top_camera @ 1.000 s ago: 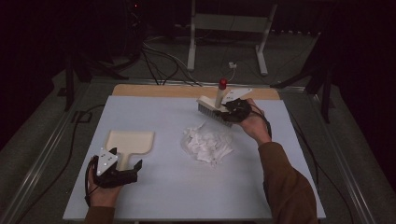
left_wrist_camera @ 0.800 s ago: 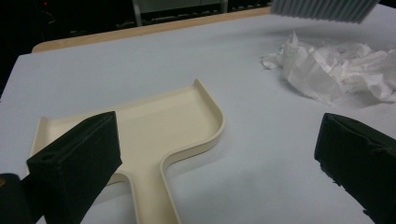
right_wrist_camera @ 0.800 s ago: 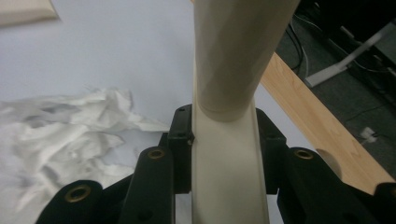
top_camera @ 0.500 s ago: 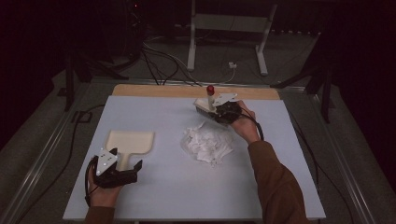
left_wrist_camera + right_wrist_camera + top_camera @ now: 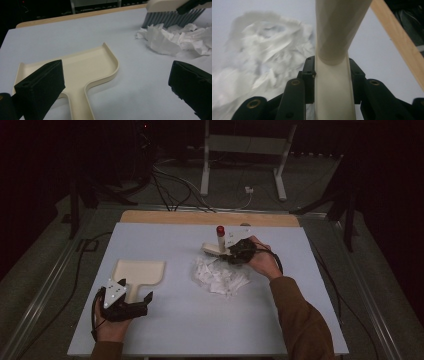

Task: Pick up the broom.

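Cream brush (image 5: 216,246) is sitting clamped in right claw (image 5: 235,254), frame centre | paper scraps (image 5: 219,276) are lying beneath | left claw (image 5: 142,303) is gaping beside dustpan (image 5: 138,272), lower left | risk: unheld pan sliding, scraps scattering

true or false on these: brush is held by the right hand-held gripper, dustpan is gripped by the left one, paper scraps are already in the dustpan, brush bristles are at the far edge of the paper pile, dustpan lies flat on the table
1. The right hand-held gripper is shut on the brush. True.
2. The left hand-held gripper grips the dustpan. False: its jaws stand open, with the dustpan handle between them.
3. The paper scraps are already in the dustpan. False: they lie in a pile on the table, apart from the pan.
4. The brush bristles are at the far edge of the pile. True.
5. The dustpan lies flat on the table. True.
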Motion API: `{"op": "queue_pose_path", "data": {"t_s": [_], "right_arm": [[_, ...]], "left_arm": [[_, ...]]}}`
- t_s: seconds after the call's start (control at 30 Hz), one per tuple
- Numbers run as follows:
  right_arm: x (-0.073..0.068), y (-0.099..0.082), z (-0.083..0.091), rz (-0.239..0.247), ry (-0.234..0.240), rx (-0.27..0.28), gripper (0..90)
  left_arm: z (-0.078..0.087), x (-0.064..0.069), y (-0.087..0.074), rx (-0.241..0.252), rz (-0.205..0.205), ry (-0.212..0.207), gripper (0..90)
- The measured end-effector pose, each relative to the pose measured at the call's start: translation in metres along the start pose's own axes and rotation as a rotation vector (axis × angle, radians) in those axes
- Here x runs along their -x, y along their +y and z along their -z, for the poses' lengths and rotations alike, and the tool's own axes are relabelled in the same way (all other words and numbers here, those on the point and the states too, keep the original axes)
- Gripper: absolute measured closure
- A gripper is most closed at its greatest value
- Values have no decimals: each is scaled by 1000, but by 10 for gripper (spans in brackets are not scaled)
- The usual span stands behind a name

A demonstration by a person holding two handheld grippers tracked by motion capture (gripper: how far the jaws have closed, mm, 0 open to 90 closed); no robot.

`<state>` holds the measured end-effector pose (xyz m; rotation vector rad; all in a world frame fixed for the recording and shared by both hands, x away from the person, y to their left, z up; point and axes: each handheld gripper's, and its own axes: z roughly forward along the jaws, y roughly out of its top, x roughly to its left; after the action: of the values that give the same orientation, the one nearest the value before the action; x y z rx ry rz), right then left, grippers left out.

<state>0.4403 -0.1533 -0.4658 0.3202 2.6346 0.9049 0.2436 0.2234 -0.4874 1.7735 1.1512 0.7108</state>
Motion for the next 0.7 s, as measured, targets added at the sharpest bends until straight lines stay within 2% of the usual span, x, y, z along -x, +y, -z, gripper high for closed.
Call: {"op": "queue_pose_path", "data": {"t_s": [0.37, 0.47, 0.7], "right_arm": [[-18, -9, 21, 57, 80, -7, 671], [-19, -9, 26, 54, 57, -8, 671], [-12, -5, 39, -9, -11, 65, 671]], "left_arm": [[0, 1, 0, 0, 1, 1, 13], [-1, 1, 0, -2, -3, 0, 13], [-1, 1, 0, -4, 0, -1, 13]]}}
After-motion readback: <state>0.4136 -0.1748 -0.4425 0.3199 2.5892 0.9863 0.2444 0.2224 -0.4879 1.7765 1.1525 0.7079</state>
